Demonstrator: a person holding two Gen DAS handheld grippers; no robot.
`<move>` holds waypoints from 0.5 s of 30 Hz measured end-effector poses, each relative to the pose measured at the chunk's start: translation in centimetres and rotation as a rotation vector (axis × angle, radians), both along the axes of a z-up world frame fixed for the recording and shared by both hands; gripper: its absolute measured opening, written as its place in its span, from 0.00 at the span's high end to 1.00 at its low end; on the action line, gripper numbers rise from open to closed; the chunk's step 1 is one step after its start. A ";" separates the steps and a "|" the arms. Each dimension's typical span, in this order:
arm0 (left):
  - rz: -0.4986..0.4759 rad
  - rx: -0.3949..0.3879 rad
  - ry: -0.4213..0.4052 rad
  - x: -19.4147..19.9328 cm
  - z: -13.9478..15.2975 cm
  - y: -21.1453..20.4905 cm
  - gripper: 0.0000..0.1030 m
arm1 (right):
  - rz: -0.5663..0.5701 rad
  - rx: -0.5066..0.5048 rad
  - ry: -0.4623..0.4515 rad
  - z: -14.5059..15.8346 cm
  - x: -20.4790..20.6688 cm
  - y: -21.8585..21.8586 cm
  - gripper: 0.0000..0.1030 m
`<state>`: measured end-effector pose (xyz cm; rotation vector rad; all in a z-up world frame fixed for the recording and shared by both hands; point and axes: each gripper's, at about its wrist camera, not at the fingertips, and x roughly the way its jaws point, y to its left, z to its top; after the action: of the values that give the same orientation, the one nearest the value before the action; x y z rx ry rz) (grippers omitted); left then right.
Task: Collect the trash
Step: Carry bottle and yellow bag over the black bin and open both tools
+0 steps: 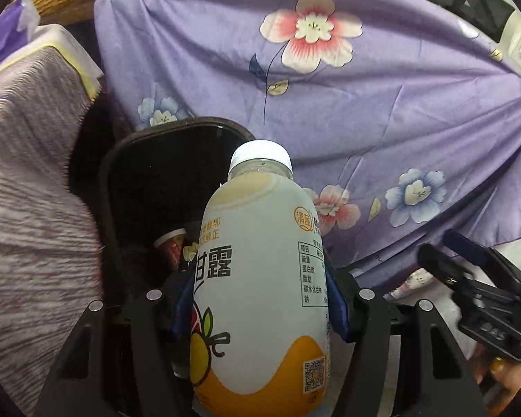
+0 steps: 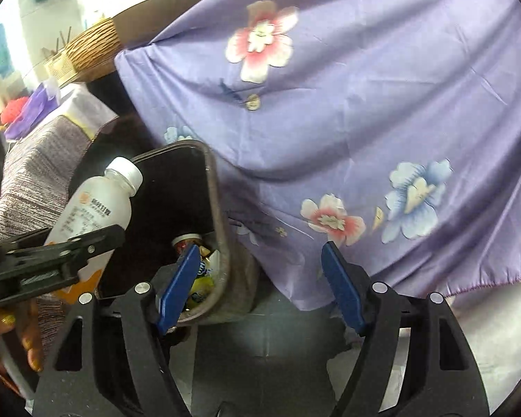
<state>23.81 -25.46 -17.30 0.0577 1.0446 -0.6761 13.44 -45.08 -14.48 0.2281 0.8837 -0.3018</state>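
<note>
Holding item: drink bottle point(image 1: 260, 278), clamped in left gripper point(image 1: 260, 309), long axis cap-forward over the bin point(image 1: 104, 173); right gripper point(image 2: 260, 281) beside it, jaws apart, empty.

A plastic bottle point(image 1: 260, 278), white cap on, its white and orange label printed with black characters, is tilted over a dark bin's point(image 2: 220, 208) open mouth. In the bin lie a paper cup point(image 2: 187, 241) and a yellow wrapper point(image 2: 201, 285).
</note>
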 end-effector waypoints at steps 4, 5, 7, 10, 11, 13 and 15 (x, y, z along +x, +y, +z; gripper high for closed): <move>-0.001 -0.002 -0.011 0.4 -0.6 -0.9 0.33 | -0.027 0.016 0.007 -0.5 -0.7 -0.9 0.29; -0.001 0.000 -0.027 0.3 -0.6 -1.1 0.24 | -0.031 0.018 0.007 -0.6 -0.7 -1.0 0.29; 0.000 0.005 -0.056 0.3 -0.4 -1.3 0.19 | -0.038 0.021 0.007 -0.8 -0.9 -1.3 0.29; -0.009 0.010 -0.051 -0.2 0.0 -1.3 0.17 | -0.047 0.027 0.004 -0.8 -1.0 -1.6 0.29; -0.011 0.009 -0.052 -0.3 0.2 -1.3 0.17 | -0.049 0.030 0.003 -0.8 -1.0 -1.6 0.29; -0.017 0.005 -0.069 -1.0 1.0 -1.0 0.15 | -0.049 0.035 0.001 -0.6 -1.1 -1.5 0.29; -0.024 -0.010 -0.088 -2.0 2.1 -0.3 0.13 | -0.045 0.037 -0.004 -0.5 -1.0 -1.3 0.28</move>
<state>21.82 -25.79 -15.18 0.0901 0.9574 -0.6950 12.41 -46.34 -14.97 0.2834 0.8814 -0.3269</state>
